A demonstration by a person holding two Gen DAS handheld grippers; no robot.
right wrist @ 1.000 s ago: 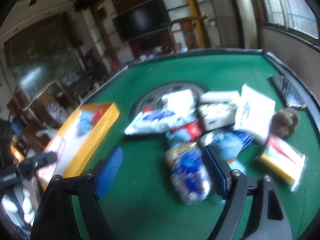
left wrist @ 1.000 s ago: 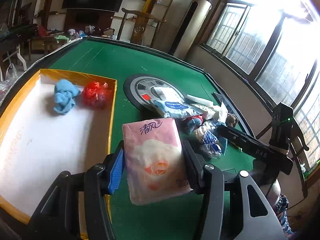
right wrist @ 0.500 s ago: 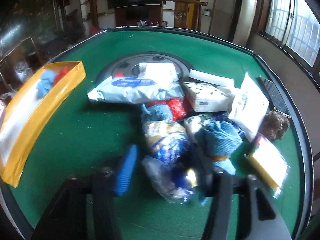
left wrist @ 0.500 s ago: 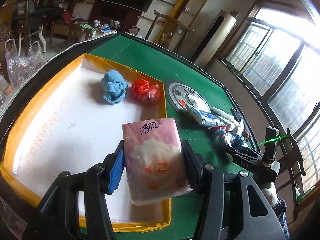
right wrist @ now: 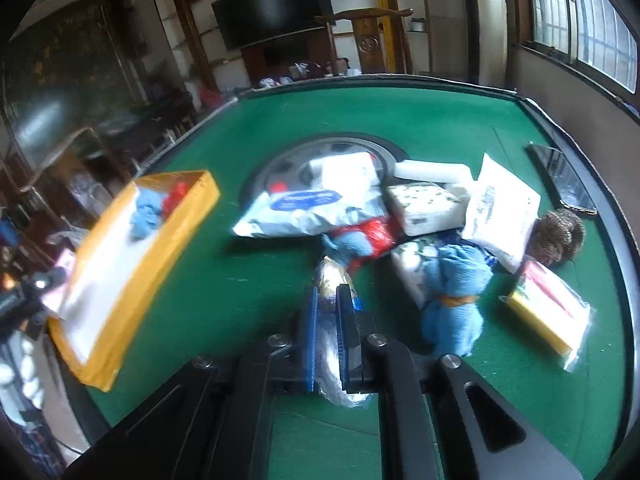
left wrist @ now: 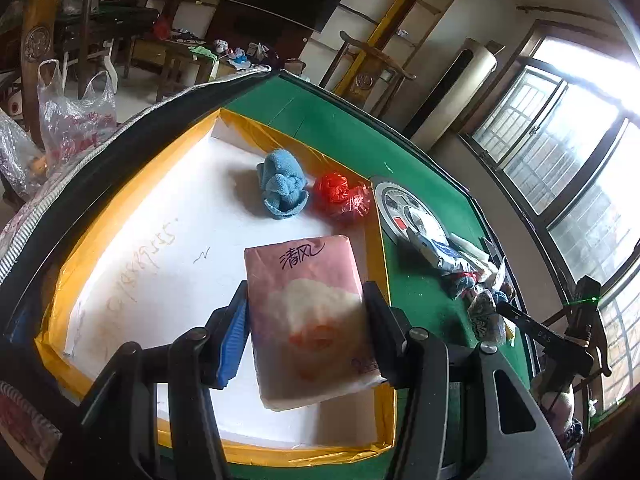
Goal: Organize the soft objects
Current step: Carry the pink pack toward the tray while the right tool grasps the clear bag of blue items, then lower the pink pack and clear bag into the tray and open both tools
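Note:
My left gripper [left wrist: 306,296] is shut on a pink tissue pack [left wrist: 308,332], held above the white floor of a yellow-rimmed tray [left wrist: 120,184]. A blue towel [left wrist: 282,186] and a crumpled red bag [left wrist: 340,196] lie at the tray's far end. In the right wrist view my right gripper [right wrist: 328,300] is shut on a clear plastic bag [right wrist: 334,276] with blue and yellow contents, at the near edge of a pile on the green table [right wrist: 240,308]. A blue cloth [right wrist: 456,280] lies just to its right.
The pile holds a white-and-blue pack [right wrist: 312,208], a white tissue pack [right wrist: 424,208], a white pouch [right wrist: 500,212], a brown knitted item [right wrist: 560,236] and a yellow pack [right wrist: 548,312]. A round disc [right wrist: 288,160] sits mid-table. The tray [right wrist: 192,216] stands left.
The left gripper carried the pink pack from over the green table to over the tray. The right jaws, wide apart before, have closed on the clear plastic bag.

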